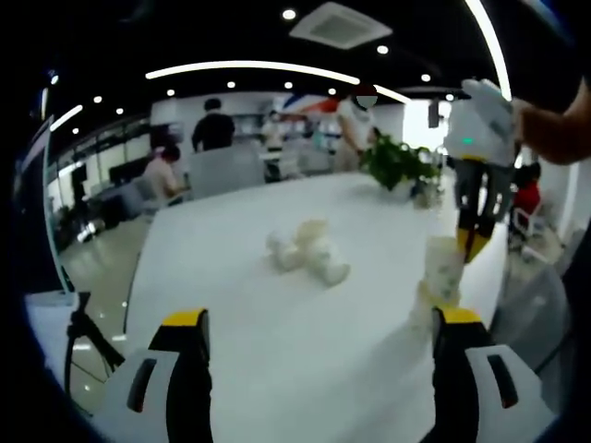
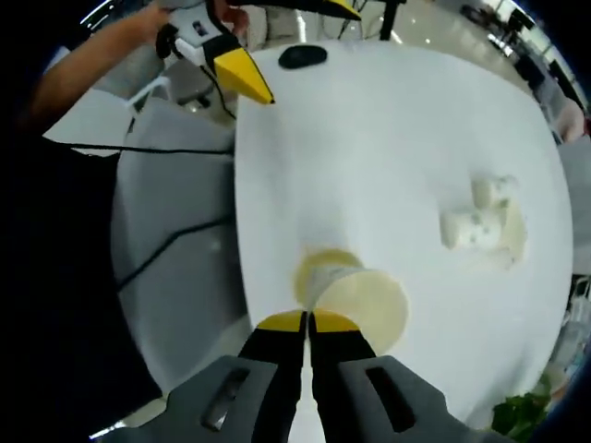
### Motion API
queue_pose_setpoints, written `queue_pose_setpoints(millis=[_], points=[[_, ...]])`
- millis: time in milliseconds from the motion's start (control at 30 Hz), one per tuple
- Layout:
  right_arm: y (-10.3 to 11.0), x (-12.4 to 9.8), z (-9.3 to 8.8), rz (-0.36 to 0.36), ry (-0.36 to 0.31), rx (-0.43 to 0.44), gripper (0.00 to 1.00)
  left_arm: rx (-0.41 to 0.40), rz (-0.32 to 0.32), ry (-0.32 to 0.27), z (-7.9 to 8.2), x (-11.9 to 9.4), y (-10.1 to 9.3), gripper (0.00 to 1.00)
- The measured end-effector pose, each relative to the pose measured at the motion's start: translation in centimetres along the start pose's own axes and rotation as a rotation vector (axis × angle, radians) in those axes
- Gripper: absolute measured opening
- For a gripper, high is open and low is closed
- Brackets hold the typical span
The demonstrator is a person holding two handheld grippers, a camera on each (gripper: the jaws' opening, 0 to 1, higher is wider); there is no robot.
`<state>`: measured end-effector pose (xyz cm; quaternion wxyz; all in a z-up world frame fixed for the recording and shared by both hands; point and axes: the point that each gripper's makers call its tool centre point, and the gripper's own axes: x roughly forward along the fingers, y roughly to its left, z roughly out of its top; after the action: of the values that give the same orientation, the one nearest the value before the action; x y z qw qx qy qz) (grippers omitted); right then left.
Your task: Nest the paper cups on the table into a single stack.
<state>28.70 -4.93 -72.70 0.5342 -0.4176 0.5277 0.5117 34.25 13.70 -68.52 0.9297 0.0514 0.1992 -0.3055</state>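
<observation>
White desk [image 1: 277, 305]; loose paper cups [image 1: 309, 251] lying clustered mid-desk, short cup stack [image 1: 441, 277] upright near desk edge. Right tongs [image 2: 308, 321] pinched narrow on rim of stack's top cup [image 2: 355, 300]; left tongs [image 1: 319, 337] wide, holding nothing. Risk: thin rim pinch slipping or crushing cup, toppling stack off edge.

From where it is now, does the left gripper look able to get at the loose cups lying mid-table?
Probably yes. The left gripper is open, and bare table lies between it and the loose cups.
</observation>
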Motion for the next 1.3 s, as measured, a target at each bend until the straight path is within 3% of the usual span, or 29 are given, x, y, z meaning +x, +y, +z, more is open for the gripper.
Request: queue_pose_setpoints(millis=[633, 833, 1067, 1300], points=[[0.4, 3.2, -0.3, -0.001, -0.014, 0.02, 0.0, 0.024, -0.013, 0.033, -0.7, 0.1, -0.2, 0.98], [0.5, 3.9, -0.3, -0.008, -0.009, 0.019, 0.0, 0.026, -0.008, 0.028, -0.3, -0.1, -0.2, 0.98], [0.3, 4.6, -0.4, -0.045, 0.011, -0.007, 0.0, 0.026, -0.011, 0.036, -0.6, -0.2, -0.4, 0.98], [-0.1, 5.3, 0.5, -0.086, -0.019, -0.003, 0.0, 0.024, -0.001, 0.034, -0.6, -0.5, -0.2, 0.98]])
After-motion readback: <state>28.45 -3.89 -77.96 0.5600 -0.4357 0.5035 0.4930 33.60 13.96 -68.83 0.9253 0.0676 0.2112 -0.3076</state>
